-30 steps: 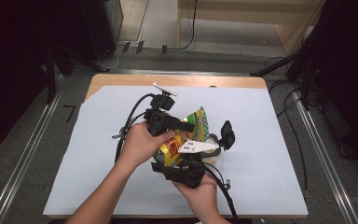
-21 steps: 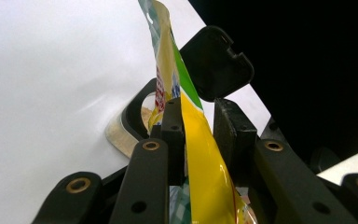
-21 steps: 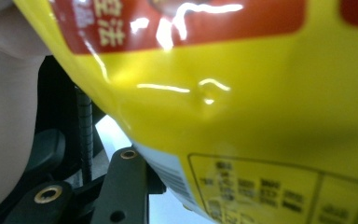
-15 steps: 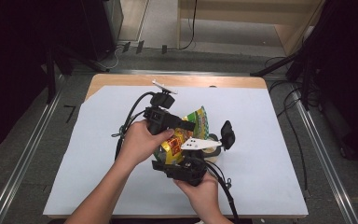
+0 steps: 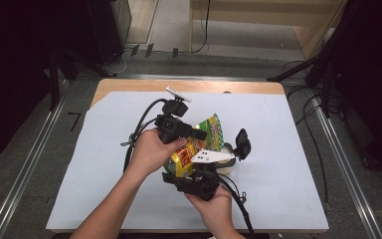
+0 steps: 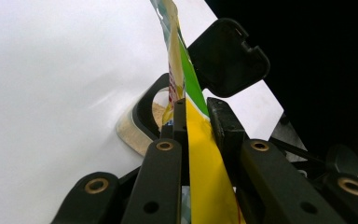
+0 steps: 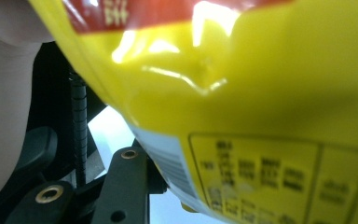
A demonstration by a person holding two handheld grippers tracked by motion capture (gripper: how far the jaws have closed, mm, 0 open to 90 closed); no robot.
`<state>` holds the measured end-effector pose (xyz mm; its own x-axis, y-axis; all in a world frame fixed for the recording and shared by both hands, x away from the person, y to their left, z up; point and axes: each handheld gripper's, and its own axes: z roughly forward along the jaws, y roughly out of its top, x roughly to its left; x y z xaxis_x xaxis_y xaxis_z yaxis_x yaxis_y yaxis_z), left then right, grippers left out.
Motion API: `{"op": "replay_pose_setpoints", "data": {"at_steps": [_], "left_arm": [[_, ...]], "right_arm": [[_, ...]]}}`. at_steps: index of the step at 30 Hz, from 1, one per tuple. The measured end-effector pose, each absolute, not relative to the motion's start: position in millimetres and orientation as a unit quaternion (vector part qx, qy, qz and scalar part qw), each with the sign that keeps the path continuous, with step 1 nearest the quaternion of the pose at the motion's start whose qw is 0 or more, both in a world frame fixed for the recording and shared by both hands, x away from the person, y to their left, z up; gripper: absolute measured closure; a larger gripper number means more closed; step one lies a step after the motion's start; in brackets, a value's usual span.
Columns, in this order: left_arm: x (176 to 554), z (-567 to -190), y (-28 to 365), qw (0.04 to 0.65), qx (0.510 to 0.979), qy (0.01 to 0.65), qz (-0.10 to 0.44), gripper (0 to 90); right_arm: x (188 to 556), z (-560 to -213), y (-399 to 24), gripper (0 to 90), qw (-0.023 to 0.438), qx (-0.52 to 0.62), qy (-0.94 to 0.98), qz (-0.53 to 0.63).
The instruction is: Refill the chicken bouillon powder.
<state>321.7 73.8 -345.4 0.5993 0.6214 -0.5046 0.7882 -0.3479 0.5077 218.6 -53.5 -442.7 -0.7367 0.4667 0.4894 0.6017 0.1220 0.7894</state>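
No print legible in any view. Yellow snack bag [image 7: 270, 93] carries white characters on a red band at its top edge, above the right gripper's jaws in the right gripper view: too blurred to read. Same bag, lower part beside those jaws: a boxed table of small dark print and a barcode strip, both unreadable. High view: the bag [image 5: 199, 144] between the two grippers shows red, yellow and green graphics, lettering too small to make out.
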Motion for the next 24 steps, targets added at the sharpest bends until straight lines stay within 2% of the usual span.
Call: {"op": "replay_pose_setpoints", "data": {"at_steps": [18, 24], "left_arm": [[323.2, -343.4, 79.3, 0.374, 0.809, 0.439, -0.110, 86.5], [320.9, -341.3, 76.7, 0.372, 0.812, 0.438, -0.103, 85.7]], "right_arm": [[216.3, -443.4, -55.4, 66.9, 0.065, -0.360, -0.741, -0.563], [218.8, -443.2, -53.3, 63.0, 0.074, -0.358, -0.739, -0.566]]}}
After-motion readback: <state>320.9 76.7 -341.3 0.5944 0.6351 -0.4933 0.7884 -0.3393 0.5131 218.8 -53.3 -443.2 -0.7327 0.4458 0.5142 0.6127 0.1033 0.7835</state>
